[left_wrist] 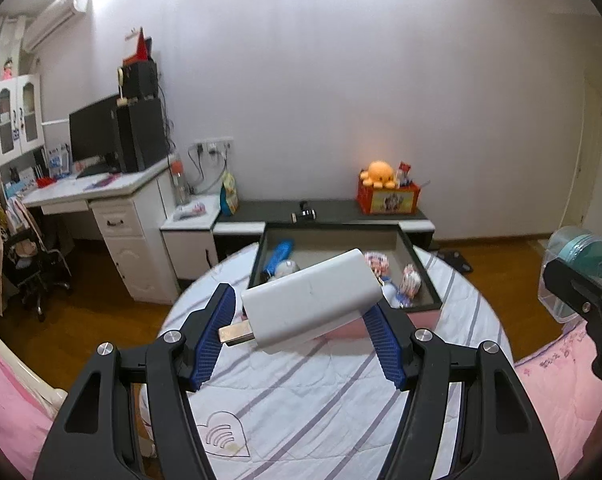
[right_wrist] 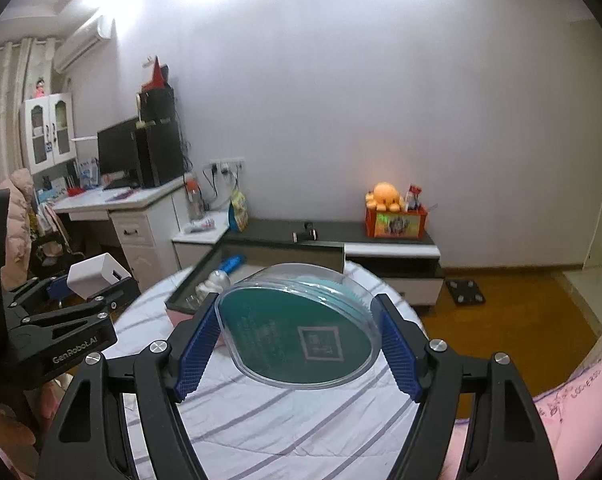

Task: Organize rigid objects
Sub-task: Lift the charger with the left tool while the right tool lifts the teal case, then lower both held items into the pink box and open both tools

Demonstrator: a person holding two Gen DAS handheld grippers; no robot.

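Observation:
My left gripper (left_wrist: 301,304) is shut on a white power bank (left_wrist: 311,300) with a metal plug end sticking out at its left, held up over the striped bedding. My right gripper (right_wrist: 297,316) is shut on a clear plastic case with a teal insert (right_wrist: 301,330), also held in the air. Beyond both lies an open dark drawer (left_wrist: 421,268) resting on the bed, with a blue item, a white figure and patterned small things inside. In the left wrist view the clear case (left_wrist: 577,264) and the right gripper show at the far right; the power bank (right_wrist: 97,274) shows at the left of the right wrist view.
A round bed end with white striped bedding (left_wrist: 301,392) lies below, pink quilt (left_wrist: 561,376) to the right. A low dark-topped cabinet (left_wrist: 341,210) stands against the wall with a red box and orange plush (left_wrist: 381,176). A white desk with a monitor (left_wrist: 97,132) is at left.

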